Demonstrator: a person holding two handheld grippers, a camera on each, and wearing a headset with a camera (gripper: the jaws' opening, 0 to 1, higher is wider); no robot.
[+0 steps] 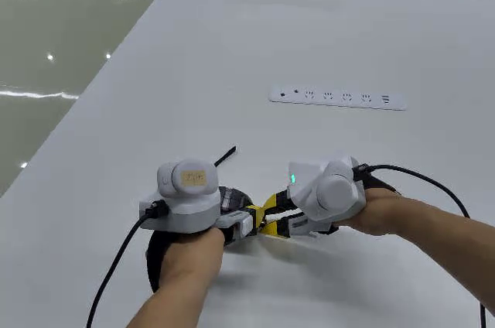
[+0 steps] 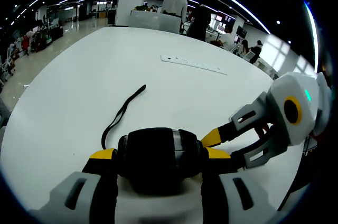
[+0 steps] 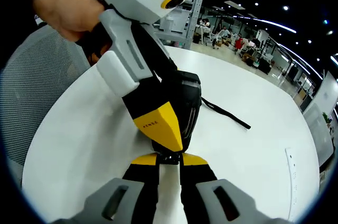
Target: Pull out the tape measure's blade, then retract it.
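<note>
**— Where's the tape measure, and what has hold of it?**

— The tape measure (image 2: 158,158) sits low on the counter (image 1: 232,73) at about 6 o'clock, right in front of me. My left gripper (image 2: 159,154) clamps its black case across the flat sides. My right gripper (image 3: 170,159) comes in from 3 o'clock. Its jaws are pinched almost together at the case's mouth, on what I take to be the end of the blade (image 3: 170,155). The tab is too small to be sure of.

**— How do you expect it to handle?**

— The case looks hard and compact, so I judge it has some weight for its size. It's smooth, so it could twist if I held it lightly. A firm hold across the broad sides suits it. The blade should be thin, springy steel that buckles if it's bent sideways, so I'd draw it straight out toward 3 o'clock by the end tab. The spring will tug it back, so I'd let it return slowly.

**— Anything holding anything?**

— Just the case, which I judge has nearly the whole blade coiled inside. Its wrist strap (image 2: 124,110) trails loose toward 11 o'clock, and a power strip (image 1: 337,98) lies well apart at about 1 o'clock.
</note>
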